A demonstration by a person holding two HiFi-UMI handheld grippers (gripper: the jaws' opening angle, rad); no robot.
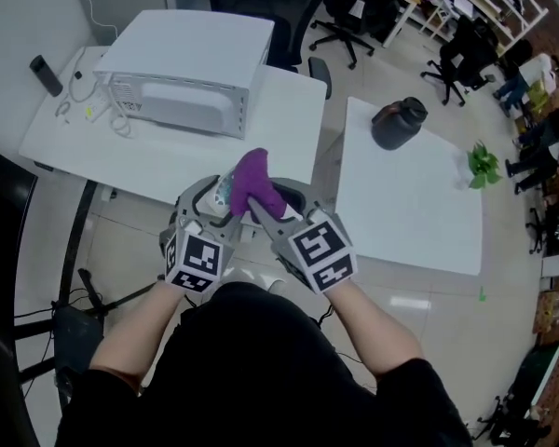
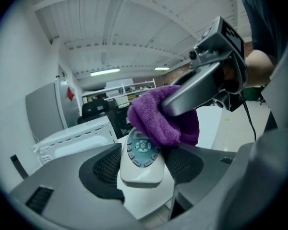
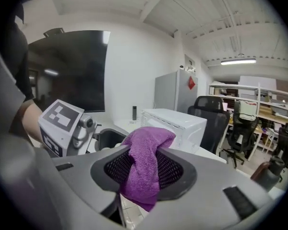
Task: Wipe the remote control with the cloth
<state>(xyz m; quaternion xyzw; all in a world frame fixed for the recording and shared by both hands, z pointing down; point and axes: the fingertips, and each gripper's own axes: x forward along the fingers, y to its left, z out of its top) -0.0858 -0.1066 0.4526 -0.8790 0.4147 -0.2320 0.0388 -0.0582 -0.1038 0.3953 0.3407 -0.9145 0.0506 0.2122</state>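
Office, near white table [image 1: 289, 119]. Clamped wide in left gripper [image 2: 145, 172]: remote control [image 2: 140, 152]. Pinched in right gripper [image 3: 145, 172]: purple cloth [image 3: 146, 147], pressing remote's far end.

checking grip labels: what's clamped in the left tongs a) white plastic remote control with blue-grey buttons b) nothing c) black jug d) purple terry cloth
a: the white plastic remote control sits wedged between the left tongs; the purple terry cloth is in the right tongs

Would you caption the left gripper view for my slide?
Left gripper holds the white remote; right gripper presses a purple cloth on it.
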